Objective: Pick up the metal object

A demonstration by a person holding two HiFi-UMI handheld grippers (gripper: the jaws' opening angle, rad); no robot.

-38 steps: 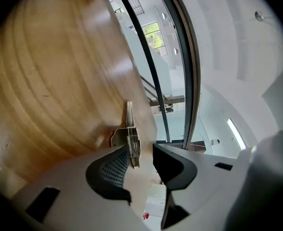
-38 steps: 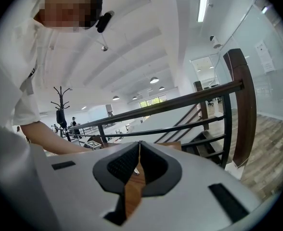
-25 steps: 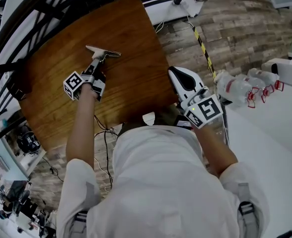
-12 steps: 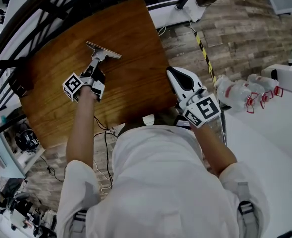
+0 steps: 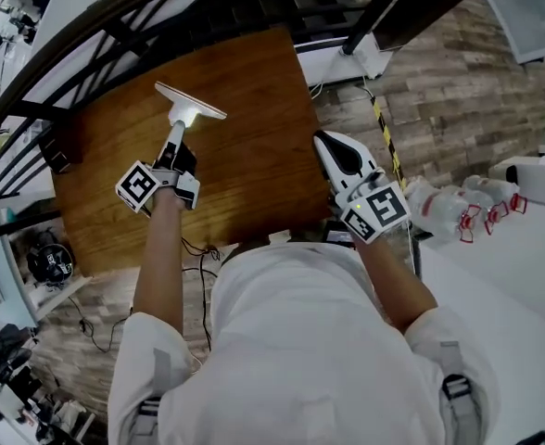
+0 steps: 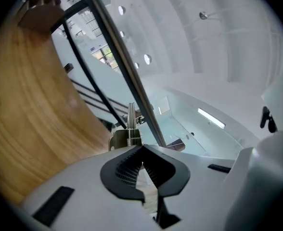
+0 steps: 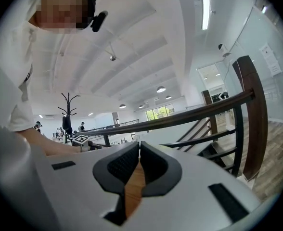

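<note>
Metal object point(image 5: 189, 106) is held over the worktop point(image 5: 254, 109) at upper left, its long axis running straight out from the left hand-held gripper point(image 5: 174, 148). That gripper's jaws have just been closing and now pinch its stem. The right hand-held gripper point(image 5: 330, 143), closed and empty, is well apart.

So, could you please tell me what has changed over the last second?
The left gripper has just been closing its fingers on the handle of the metal object and has lifted it up off the wooden table. The right gripper kept its place near the table's right edge, shut and empty.
</note>
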